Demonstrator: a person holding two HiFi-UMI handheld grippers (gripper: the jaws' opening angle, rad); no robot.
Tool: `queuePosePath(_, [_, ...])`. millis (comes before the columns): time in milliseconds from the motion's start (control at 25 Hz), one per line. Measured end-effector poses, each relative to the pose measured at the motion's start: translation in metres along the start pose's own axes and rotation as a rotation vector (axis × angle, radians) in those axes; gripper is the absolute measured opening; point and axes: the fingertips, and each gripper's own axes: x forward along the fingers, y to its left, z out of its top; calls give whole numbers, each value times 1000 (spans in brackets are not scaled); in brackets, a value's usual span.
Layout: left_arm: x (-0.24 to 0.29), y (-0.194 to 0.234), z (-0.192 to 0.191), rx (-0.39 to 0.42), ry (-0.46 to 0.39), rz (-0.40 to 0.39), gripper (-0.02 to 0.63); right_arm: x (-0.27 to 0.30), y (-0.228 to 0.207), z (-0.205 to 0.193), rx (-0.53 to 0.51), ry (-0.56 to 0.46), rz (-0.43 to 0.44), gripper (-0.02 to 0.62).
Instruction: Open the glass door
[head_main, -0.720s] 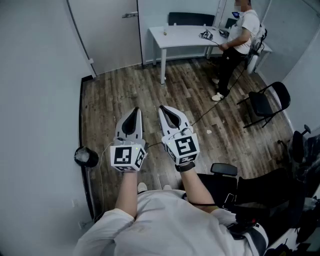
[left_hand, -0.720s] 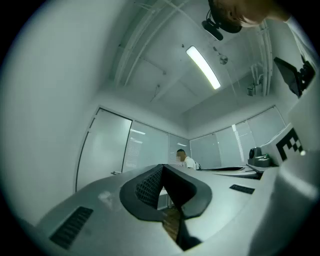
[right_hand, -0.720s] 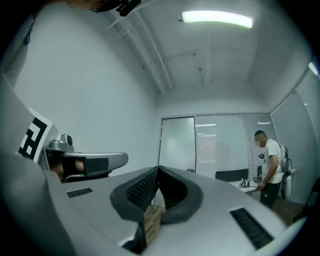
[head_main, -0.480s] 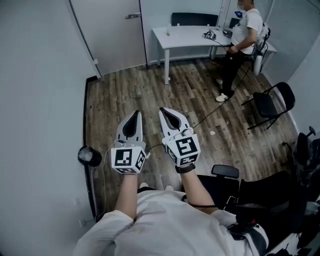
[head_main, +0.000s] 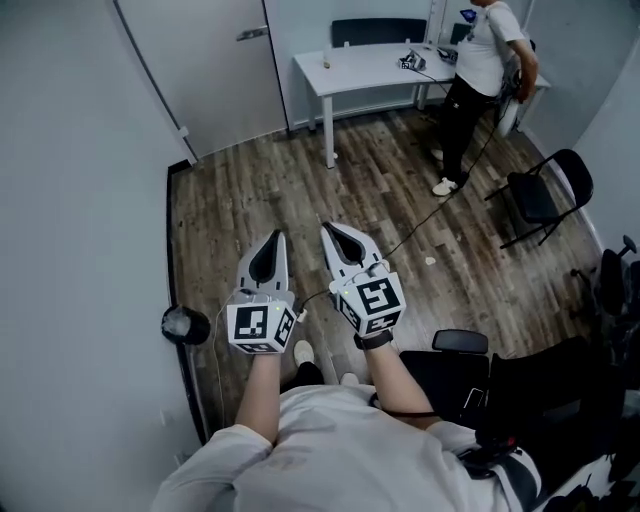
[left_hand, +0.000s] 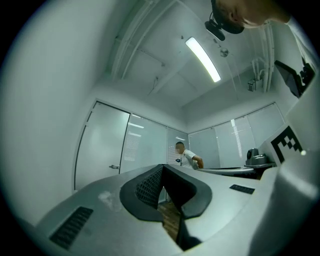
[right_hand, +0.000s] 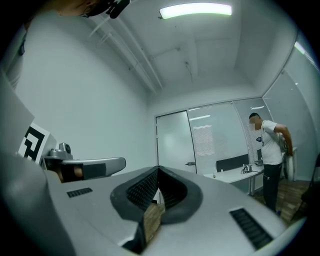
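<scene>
The frosted glass door (head_main: 215, 80) stands in the far left wall, its metal handle (head_main: 252, 33) near the top edge. The same door (left_hand: 102, 150) with its handle (left_hand: 114, 167) appears in the left gripper view, and as door (right_hand: 175, 145) with handle (right_hand: 190, 163) in the right gripper view. My left gripper (head_main: 272, 238) and right gripper (head_main: 328, 229) are held side by side over the wood floor, far short of the door. Both are shut with nothing between the jaws, as the left gripper (left_hand: 162, 166) and right gripper (right_hand: 158, 168) views confirm.
A white table (head_main: 370, 65) stands at the back wall with a person (head_main: 480, 70) beside it. A black chair (head_main: 545, 195) sits at the right, another black seat (head_main: 460, 342) close by my right arm. A round black object (head_main: 186, 325) lies by the left wall.
Both grippers sit slightly lower in the head view and stay shut. The person at the table has turned and shifted. A foot now shows below my grippers.
</scene>
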Motion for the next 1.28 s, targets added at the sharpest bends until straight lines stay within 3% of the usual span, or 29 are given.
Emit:
queuePosePath(280, [30,78,-3,-1,-8,21,3,63,-7,-1,-54,15,-52,3])
queuePosePath(480, [45,161,6,5,-44,68,3,128,-2,4,-88,0,-71,3])
queuePosePath(680, [57,234,-16,-24,0,131,3,183,5,-13,-109,50,-74,3])
queuePosePath(960, [91,255,-60,-81,102,126,3,233,4,-40,-114,115,-28,3])
queuePosePath(1280, [180,263,-78,-54,115,124,3,306,-40,-56,-59,113,90,3])
